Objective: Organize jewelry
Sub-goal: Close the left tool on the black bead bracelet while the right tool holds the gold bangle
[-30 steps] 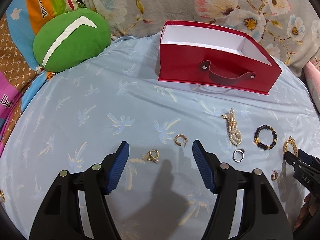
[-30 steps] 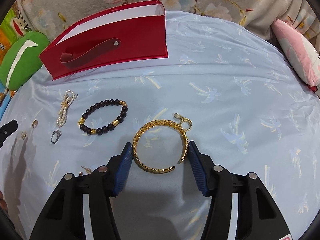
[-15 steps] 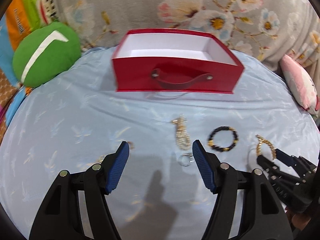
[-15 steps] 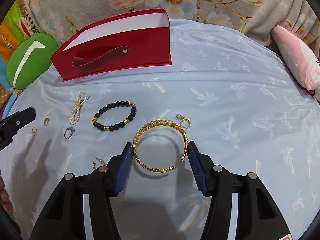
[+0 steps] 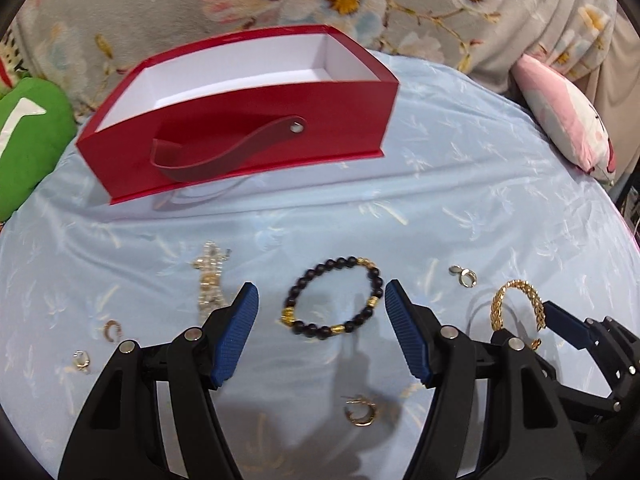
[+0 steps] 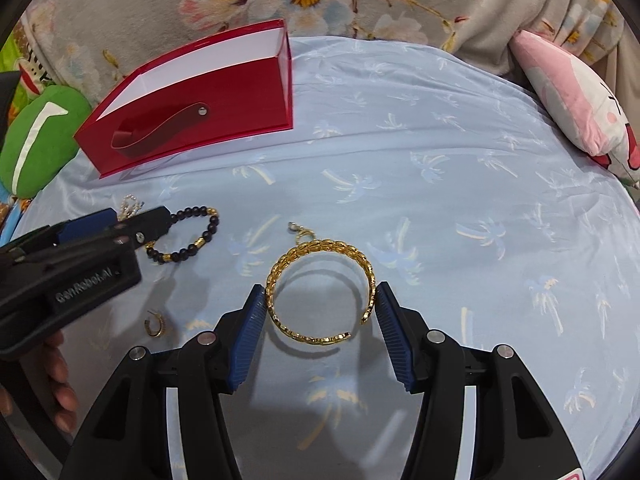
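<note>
The gold chain-link open bangle [image 6: 320, 290] is clenched between the blue ribbed pads of the right claw [image 6: 322, 312]; its shadow on the sheet suggests it is lifted clear of the bed. This grip is unchanged from a second ago, and the bangle now reads slightly higher off the sheet.

The left claw [image 5: 318, 322] has swept across the bed from the small gold earrings to a position over the black bead bracelet with gold spacer beads [image 5: 334, 294]. Its jaws stand released, one on either side of the bracelet, with no pad touching it.

The open red rectangular box with a strap handle [image 5: 240, 136] sits beyond the bracelet, apparently empty. The pearl strand [image 5: 210, 284] lies left of the bracelet; a gold hoop earring [image 5: 360, 410] lies nearer than it.

Judgement: one item is ready for transfer to the box; a second grasp is being set up.
</note>
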`<move>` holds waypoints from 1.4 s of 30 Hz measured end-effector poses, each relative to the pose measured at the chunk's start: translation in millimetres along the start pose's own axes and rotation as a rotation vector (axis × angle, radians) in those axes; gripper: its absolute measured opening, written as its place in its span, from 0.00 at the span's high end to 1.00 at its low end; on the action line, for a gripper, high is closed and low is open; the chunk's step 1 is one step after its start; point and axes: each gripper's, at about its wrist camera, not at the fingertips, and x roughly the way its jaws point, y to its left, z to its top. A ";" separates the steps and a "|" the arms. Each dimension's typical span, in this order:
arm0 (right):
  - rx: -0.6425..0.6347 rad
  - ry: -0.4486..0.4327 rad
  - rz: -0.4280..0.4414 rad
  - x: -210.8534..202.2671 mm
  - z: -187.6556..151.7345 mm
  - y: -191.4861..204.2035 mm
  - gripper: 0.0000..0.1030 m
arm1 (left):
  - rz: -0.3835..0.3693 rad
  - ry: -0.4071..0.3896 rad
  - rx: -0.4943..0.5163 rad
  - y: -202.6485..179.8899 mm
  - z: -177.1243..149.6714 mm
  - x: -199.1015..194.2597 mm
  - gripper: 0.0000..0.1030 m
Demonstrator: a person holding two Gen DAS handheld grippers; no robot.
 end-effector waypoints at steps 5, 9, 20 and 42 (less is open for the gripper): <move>0.016 0.003 -0.010 1.2 1.4 -7.5 0.47 | 0.000 0.071 0.028 -11.6 -6.2 19.6 0.29; 0.017 0.003 -0.011 1.9 2.1 -8.1 0.47 | 0.020 0.096 -0.007 -6.3 -9.5 29.4 0.39; 0.014 -0.007 0.003 -0.9 3.6 -4.5 0.47 | 0.019 0.043 -0.022 9.5 -2.8 5.5 1.00; 0.037 -0.021 -0.038 -9.6 5.1 -24.9 0.47 | 0.005 0.047 0.080 -34.3 24.2 43.7 0.36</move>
